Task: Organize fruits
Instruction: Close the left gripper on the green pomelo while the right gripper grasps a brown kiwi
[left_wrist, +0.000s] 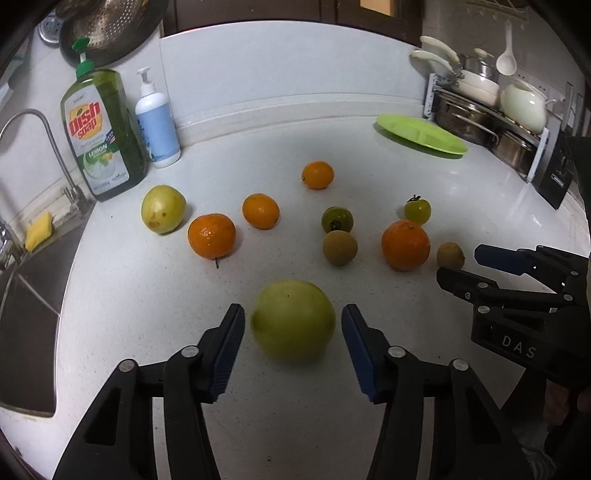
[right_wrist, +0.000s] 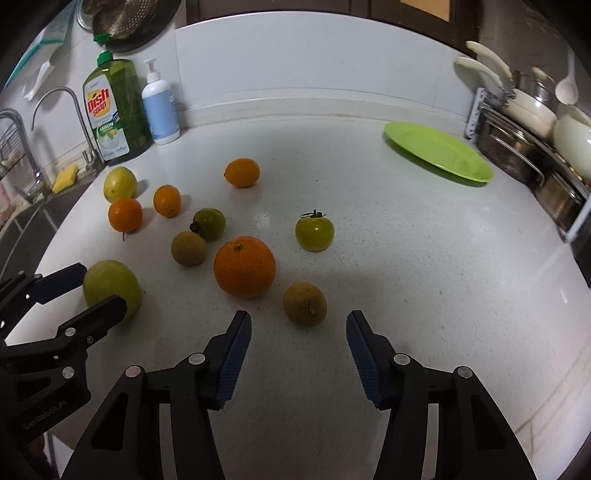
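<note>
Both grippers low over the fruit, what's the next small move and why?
Probably close the left gripper on the big green fruit: it sits between the open pads with small gaps each side. The right gripper is short of the brown fruit. The green plate is bare.

Worktop (right_wrist: 424, 266) white, finely speckled. Plate (right_wrist: 439, 151) lime green. Large orange (right_wrist: 244, 266) bright orange. Tongs' pads (right_wrist: 232, 363) blue, ribbed.
</note>
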